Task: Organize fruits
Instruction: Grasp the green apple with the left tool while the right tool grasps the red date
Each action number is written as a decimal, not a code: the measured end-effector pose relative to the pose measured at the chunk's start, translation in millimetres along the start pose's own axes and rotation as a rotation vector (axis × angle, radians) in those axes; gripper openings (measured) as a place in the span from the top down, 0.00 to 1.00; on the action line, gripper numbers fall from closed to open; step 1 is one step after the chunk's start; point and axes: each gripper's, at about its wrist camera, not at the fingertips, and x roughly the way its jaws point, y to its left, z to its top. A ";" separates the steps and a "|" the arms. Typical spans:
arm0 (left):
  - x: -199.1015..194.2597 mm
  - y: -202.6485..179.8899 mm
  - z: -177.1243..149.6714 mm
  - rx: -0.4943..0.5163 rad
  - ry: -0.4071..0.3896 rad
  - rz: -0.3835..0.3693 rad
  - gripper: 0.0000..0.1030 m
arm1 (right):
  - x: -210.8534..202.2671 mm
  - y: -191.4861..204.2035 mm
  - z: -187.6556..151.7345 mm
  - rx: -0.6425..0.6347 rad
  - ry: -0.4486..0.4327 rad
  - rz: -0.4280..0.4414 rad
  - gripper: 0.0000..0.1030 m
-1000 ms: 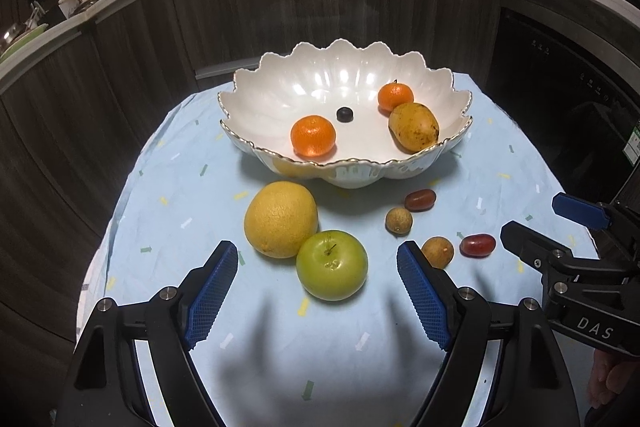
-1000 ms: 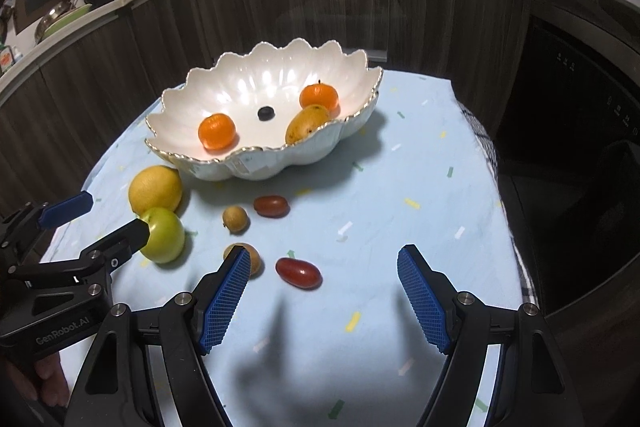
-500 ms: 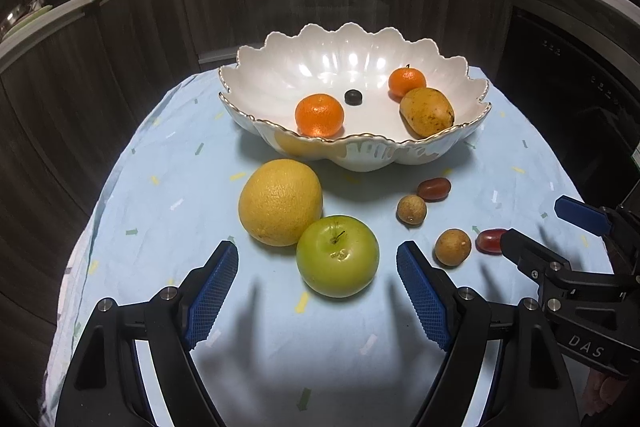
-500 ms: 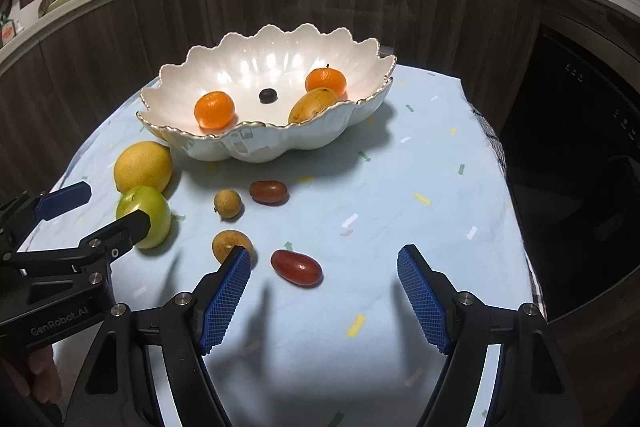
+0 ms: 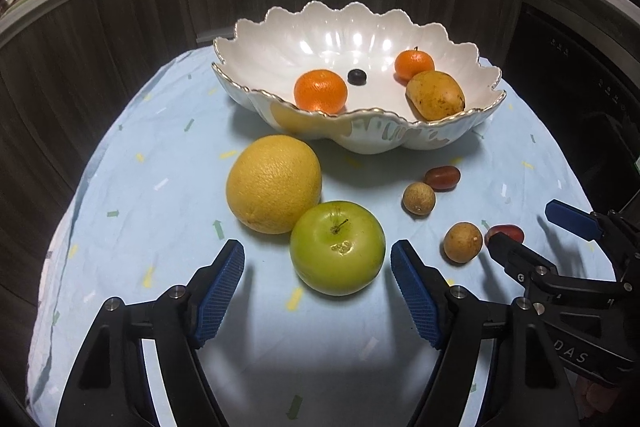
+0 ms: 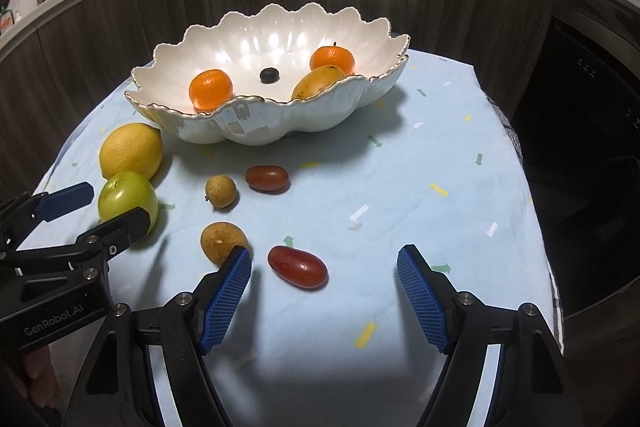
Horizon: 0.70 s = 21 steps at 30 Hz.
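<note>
Both grippers have sunk toward the table since a second ago, so the fruit looms larger in each view. The left gripper [image 5: 318,267] has its ribbed blue pads either side of the green apple [image 5: 337,247], with a clear gap on both sides; its jaws are closing but press on nothing. The right gripper [image 6: 324,269] stands with pads apart, and the near red grape tomato [image 6: 297,266] lies loose between them, nearer the left-hand pad.

The apple is smooth and glossy with a short stem and a small scar, and it touches the pebbly-skinned yellow grapefruit [image 5: 274,183]. Two matte tan longans [image 5: 462,242] and a second oblong, shiny tomato [image 5: 442,178] lie on the light blue cloth [image 5: 160,155], which is wrinkled and flecked with small arrows. Behind them sits the scalloped white bowl [image 5: 360,139], glazed and gold-rimmed, holding two dimpled mandarins [image 5: 320,91], a speckled yellow mango [image 5: 435,95] and one dark grape [image 5: 356,76].

In the left view the near tomato is mostly hidden behind the right gripper's finger; the right view shows it whole. The right view hides part of the apple behind the left gripper, and shows the cloth's bare right half.
</note>
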 end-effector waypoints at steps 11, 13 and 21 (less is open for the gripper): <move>11.8 0.9 3.0 -0.008 0.040 -0.010 0.37 | 11.0 4.0 3.2 -0.002 0.023 0.002 0.42; 14.0 0.0 3.0 -0.007 0.050 -0.018 0.41 | 12.5 3.4 2.2 0.001 0.025 0.007 0.44; 18.7 -3.8 4.4 -0.003 0.068 -0.041 0.54 | 11.7 7.8 0.6 -0.019 0.008 0.011 0.59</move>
